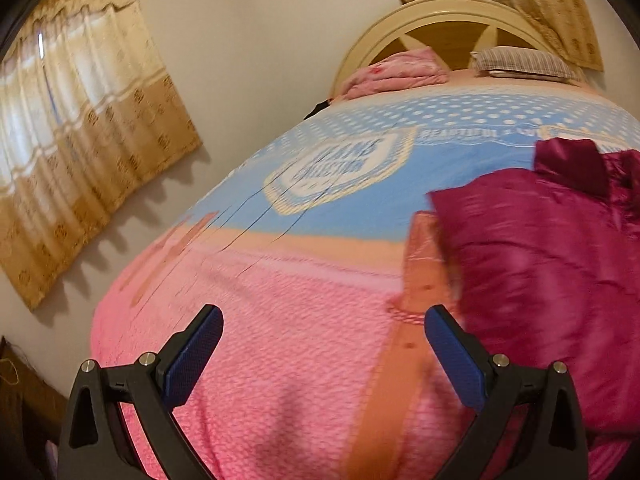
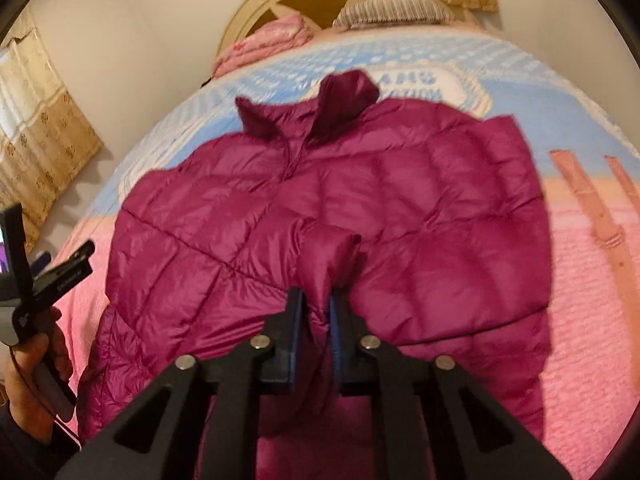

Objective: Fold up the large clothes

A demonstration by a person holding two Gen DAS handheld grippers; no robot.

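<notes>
A magenta quilted puffer jacket (image 2: pixel 360 200) lies spread on the bed, collar toward the headboard. My right gripper (image 2: pixel 318 300) is shut on a fold of the jacket near its lower middle, a sleeve or hem bunched between the blue pads. In the left wrist view the jacket (image 1: pixel 540 260) lies at the right. My left gripper (image 1: pixel 324 320) is open and empty over the pink bedspread, just left of the jacket. The left gripper also shows in the right wrist view (image 2: pixel 60 272) at the far left, held in a hand.
The bed (image 1: pixel 280 360) has a pink and blue bedspread. A folded pink blanket (image 1: pixel 396 70) and a striped pillow (image 1: pixel 524 62) lie by the cream headboard (image 1: pixel 420 12). Beige curtains (image 1: pixel 80 140) hang on the left wall.
</notes>
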